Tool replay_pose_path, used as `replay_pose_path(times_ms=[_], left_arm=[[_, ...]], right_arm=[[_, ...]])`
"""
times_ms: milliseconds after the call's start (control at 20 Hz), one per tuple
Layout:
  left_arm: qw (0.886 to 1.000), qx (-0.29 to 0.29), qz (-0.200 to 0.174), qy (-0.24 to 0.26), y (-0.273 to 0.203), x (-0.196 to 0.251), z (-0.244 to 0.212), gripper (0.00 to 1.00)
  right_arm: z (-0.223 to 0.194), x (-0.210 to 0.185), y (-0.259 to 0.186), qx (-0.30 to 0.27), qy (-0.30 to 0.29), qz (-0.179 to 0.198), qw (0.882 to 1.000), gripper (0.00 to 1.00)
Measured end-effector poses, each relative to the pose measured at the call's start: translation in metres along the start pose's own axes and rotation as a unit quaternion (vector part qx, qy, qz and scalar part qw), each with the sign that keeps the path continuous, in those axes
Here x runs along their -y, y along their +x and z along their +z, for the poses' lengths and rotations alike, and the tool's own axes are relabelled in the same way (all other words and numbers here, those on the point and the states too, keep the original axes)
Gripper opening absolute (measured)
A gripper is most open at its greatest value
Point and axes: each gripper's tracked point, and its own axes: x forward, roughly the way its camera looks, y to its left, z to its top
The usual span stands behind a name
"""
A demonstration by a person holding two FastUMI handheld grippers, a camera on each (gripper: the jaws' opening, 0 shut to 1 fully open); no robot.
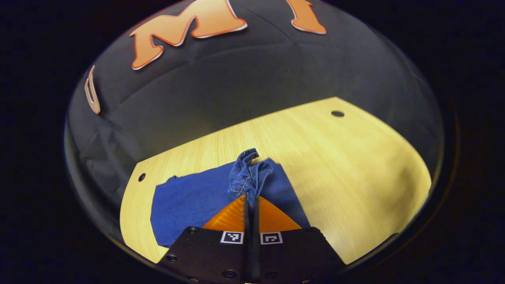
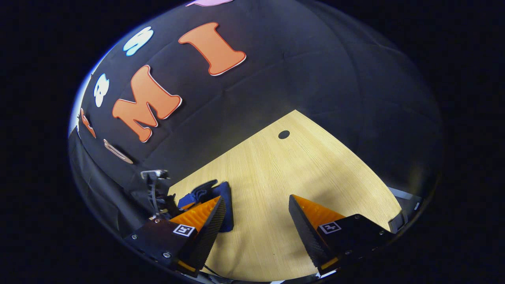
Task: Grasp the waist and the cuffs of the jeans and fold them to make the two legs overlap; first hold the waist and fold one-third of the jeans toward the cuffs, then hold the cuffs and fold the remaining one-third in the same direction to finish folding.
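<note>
Honestly, with our left tongs point(image 1: 250, 197) clamped on a bunched edge of the jeans point(image 1: 197, 201) lying on the table point(image 1: 355, 165) and our right tongs point(image 2: 256, 215) spread apart over bare wood, we probably want the right ones gripping too before folding.

Landmark = jeans point(image 1: 205, 201), flat on the table point(image 1: 355, 169). In left gripper view my left gripper point(image 1: 251, 199) is pinched on a bunched-up bit of them, so that wad stands in front. Right of jeans: bare wood, free to pass. In right gripper view my right gripper point(image 2: 256, 215) is spread wide over bare wood right of jeans point(image 2: 221, 197); other tool just beyond them.
</note>
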Motion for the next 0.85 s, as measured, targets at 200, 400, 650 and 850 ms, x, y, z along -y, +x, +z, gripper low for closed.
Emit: replay_pose_path(times_ms=[200, 400, 650, 850], left_arm=[[0.996, -0.044, -0.082, 0.018, 0.022, 0.069, -0.035, 0.54], [0.990, 0.009, -0.139, -0.003, -0.030, 0.073, -0.008, 1.00], [0.979, 0.119, -0.155, -0.060, -0.129, -0.016, 0.053, 0.99], [0.966, 0.204, -0.113, -0.109, -0.213, -0.131, 0.083, 0.99]], right_arm=[[-0.004, 0.007, 0.003, -0.004, -0.012, -0.010, 1.000, 0.98], [-0.011, 0.005, -0.007, 0.004, -0.015, -0.026, 1.000, 0.98], [-0.020, -0.040, -0.001, 0.013, -0.063, -0.035, 0.997, 0.98], [-0.006, -0.103, -0.004, 0.054, -0.125, -0.027, 0.990, 0.98]])
